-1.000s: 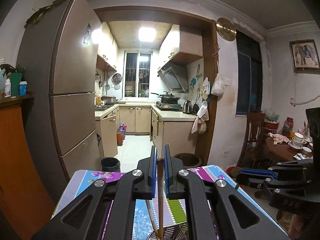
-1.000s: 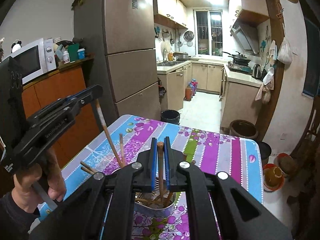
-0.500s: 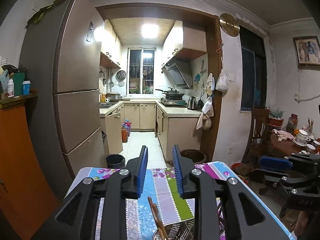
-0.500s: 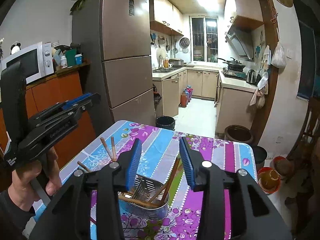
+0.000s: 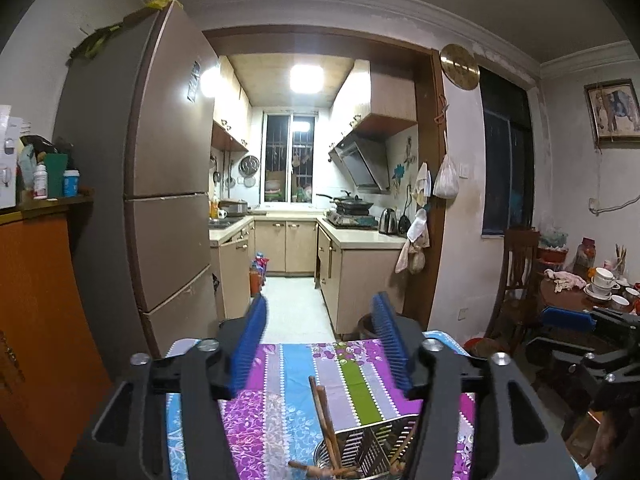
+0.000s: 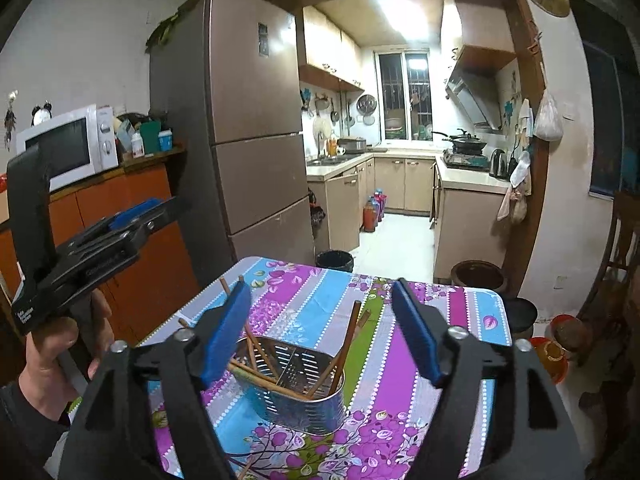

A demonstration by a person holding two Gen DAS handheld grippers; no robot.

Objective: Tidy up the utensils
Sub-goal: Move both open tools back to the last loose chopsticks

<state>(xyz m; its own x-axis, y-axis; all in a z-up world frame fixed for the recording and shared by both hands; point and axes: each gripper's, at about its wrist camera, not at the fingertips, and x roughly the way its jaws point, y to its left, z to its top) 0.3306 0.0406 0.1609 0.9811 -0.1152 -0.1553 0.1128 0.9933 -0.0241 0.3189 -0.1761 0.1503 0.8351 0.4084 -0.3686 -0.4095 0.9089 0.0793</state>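
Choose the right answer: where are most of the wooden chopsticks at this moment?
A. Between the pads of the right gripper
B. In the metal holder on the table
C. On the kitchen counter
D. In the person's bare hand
B: in the right wrist view the chopsticks lean inside the perforated metal holder on the striped tablecloth, while the right gripper is opening with nothing pinched between its pads.

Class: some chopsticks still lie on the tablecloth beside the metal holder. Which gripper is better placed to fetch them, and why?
Probably the left gripper: it hovers on the side where loose chopsticks lie. The right gripper, jaws opening and empty, faces the holder.
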